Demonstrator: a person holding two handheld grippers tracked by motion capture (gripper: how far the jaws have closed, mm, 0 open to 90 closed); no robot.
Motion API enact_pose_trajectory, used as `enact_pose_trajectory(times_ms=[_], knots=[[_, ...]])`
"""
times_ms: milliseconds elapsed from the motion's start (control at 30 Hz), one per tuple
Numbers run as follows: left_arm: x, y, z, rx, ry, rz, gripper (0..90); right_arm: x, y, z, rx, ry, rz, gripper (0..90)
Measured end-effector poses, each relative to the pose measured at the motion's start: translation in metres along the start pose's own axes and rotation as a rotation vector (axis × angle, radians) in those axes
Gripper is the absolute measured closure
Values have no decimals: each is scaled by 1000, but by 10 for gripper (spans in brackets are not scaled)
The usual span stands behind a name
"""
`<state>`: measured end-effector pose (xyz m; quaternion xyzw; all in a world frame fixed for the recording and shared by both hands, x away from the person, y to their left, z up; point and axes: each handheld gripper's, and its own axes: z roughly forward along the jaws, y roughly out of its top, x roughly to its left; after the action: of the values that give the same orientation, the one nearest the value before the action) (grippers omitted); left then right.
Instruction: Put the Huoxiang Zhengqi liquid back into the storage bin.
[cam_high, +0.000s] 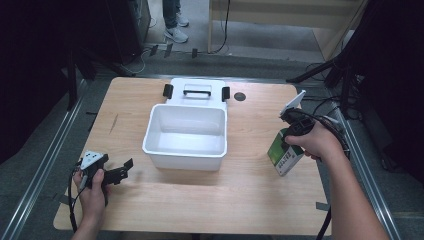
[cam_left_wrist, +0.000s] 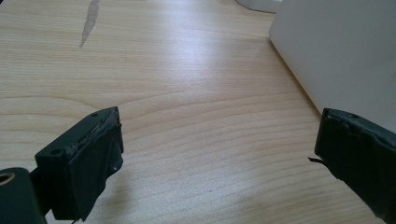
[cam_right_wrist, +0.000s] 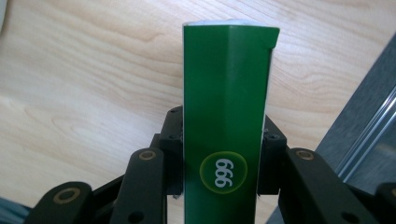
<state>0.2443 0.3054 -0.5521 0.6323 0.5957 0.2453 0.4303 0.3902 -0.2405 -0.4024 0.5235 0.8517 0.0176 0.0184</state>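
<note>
A green and white box (cam_high: 283, 156) hangs tilted above the table's right side, held in my right gripper (cam_high: 292, 135). In the right gripper view the green box (cam_right_wrist: 224, 116) with a yellow "999" circle stands squeezed between the two black jaws, my right gripper (cam_right_wrist: 219, 140) shut on it. A white open bin (cam_high: 186, 135) sits mid-table, its lid (cam_high: 197, 91) lying behind it. My left gripper (cam_high: 125, 170) rests low at the front left, jaws wide apart and holding nothing. In the left gripper view, my left gripper (cam_left_wrist: 219, 149) faces bare wood, with the bin's white wall (cam_left_wrist: 341, 56) at the right.
The wooden table (cam_high: 240, 195) has free surface in front of and beside the bin. A dark round hole (cam_high: 240, 96) lies near the back edge. Metal rails run along both sides; a person's legs (cam_high: 172, 17) stand beyond the table.
</note>
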Motion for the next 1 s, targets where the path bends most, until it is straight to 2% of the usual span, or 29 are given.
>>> enact_pose_trajectory(times_ms=[67, 100, 133, 233, 367, 433, 600, 667, 767, 1000], knots=[[0, 0, 0, -1, 0, -1, 21, 2, -1, -2, -8, -5, -68, 645], [0, 0, 0, -1, 0, -1, 21, 5, -2, -5, -25, -10, -124, 645], [0, 0, 0, -1, 0, -1, 21, 5, -2, -5, -25, -10, -124, 645], [0, 0, 0, -1, 1, -1, 21, 8, -4, -12, -56, -16, -220, 645], [0, 0, 0, -1, 1, -1, 21, 15, -6, -21, -108, -37, -320, 645], [0, 0, 0, -1, 1, 1, 21, 18, -5, -25, -118, -32, -337, 645], [0, 0, 0, -4, 1, -2, 21, 27, -4, -36, -144, -14, -427, 646], [0, 0, 0, -4, 1, -2, 21, 30, -4, -40, -158, -16, -480, 645], [0, 0, 0, -3, 0, -3, 21, 34, -1, -48, -171, -17, -530, 645], [0, 0, 0, -1, 1, 1, 21, 44, 5, -67, -193, -23, -591, 645]])
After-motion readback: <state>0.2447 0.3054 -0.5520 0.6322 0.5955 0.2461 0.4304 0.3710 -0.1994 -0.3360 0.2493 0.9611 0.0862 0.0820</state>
